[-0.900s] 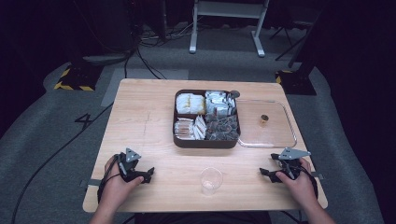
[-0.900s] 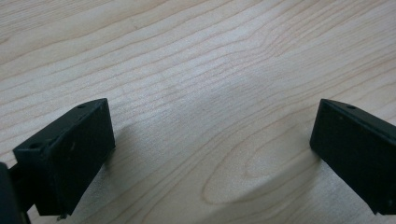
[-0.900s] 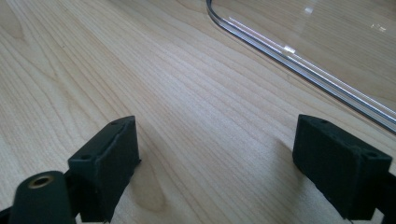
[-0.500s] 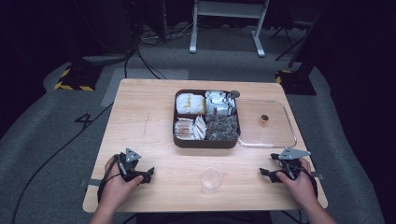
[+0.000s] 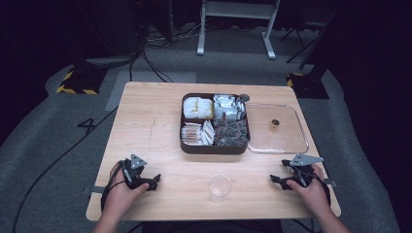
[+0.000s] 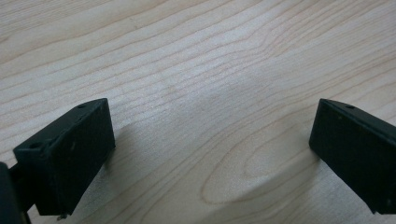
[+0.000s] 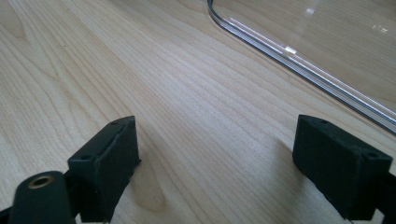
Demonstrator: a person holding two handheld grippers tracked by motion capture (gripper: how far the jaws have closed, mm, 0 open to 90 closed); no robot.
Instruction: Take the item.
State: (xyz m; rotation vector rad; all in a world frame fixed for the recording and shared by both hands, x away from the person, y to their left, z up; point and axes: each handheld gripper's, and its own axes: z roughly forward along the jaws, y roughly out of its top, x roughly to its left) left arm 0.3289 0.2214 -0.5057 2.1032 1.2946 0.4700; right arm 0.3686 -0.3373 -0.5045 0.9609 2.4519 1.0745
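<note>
A dark compartment box [image 5: 215, 147] with wrapped snacks stands at the table's middle back. Its clear lid [image 5: 277, 128] lies flat to its right, and the lid's rim [image 7: 299, 60] crosses the right gripper view. A clear plastic cup [image 5: 219, 187] stands upright near the front edge. My left gripper [image 5: 154, 182] rests on the wood at the front left, open, bare table between its jaws [image 6: 205, 154]. My right gripper [image 5: 275, 180] rests at the front right, also open with nothing between its jaws [image 7: 215, 158].
The wooden table [image 5: 145, 126] stands on grey carpet. A small brown knob [image 5: 275, 123] sits on the clear lid. Cables and a white stand base [image 5: 233, 29] lie on the floor behind the table.
</note>
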